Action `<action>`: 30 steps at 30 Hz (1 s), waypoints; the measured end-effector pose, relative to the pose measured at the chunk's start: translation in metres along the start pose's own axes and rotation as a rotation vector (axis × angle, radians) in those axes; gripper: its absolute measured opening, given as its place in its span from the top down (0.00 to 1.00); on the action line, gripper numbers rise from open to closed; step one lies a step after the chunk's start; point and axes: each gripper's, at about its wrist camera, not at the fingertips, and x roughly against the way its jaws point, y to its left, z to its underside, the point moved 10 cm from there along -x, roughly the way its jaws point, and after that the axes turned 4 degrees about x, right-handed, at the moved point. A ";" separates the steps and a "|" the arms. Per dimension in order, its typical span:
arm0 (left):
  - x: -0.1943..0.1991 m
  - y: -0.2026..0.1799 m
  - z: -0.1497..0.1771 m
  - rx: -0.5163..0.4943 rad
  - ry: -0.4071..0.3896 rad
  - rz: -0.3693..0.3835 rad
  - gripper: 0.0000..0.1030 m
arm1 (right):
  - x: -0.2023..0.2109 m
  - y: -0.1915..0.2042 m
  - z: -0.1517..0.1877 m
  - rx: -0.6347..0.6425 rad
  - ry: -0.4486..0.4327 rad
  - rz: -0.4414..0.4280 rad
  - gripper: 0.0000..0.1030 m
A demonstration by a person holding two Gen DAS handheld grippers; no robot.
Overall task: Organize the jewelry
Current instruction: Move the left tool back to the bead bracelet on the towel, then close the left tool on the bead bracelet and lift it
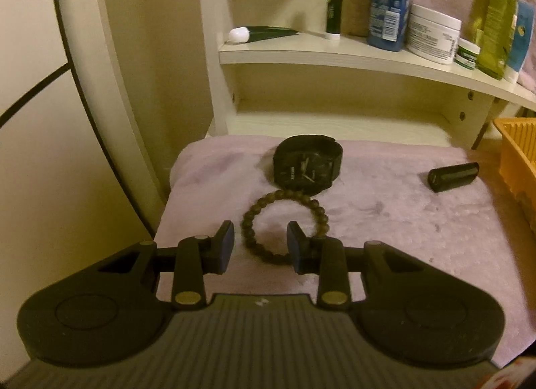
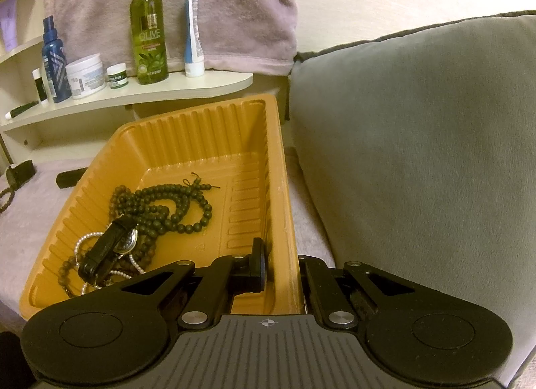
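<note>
Claws first: the left claw hangs low over the pink surface, wide open and holding nothing, with one finger inside the bead bracelet ring. That bracelet lies flat, touching the black watch behind it. The right claw is closed on the side wall of the orange tray. Dark beads and another watch lie inside the tray.

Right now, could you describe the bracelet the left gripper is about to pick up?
On the pink towel below the white shelf, it is the brown beaded bracelet, a loop touching the black watch. Unlike the watch, it is round beads, straddled by the left gripper.
</note>
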 end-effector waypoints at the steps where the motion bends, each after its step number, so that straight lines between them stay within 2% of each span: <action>1: -0.001 0.001 0.000 0.004 0.001 -0.001 0.71 | 0.000 0.000 0.000 0.002 0.001 0.001 0.96; 6: -0.007 0.006 0.003 0.009 0.007 -0.005 0.77 | -0.001 0.000 0.001 0.004 0.003 0.005 0.95; 8: -0.007 0.005 0.003 0.009 0.008 -0.004 0.87 | -0.001 0.000 0.001 0.003 0.004 0.006 0.95; 10: -0.007 0.005 0.003 0.001 0.011 -0.013 0.91 | -0.002 0.000 0.001 0.006 0.006 0.008 0.95; 14: -0.001 0.006 0.001 -0.001 0.002 -0.016 0.95 | -0.002 0.000 0.002 0.004 0.008 0.007 0.95; 30: 0.050 -0.022 -0.031 -0.055 -0.094 0.039 0.95 | 0.000 0.000 0.001 -0.004 0.000 0.004 0.95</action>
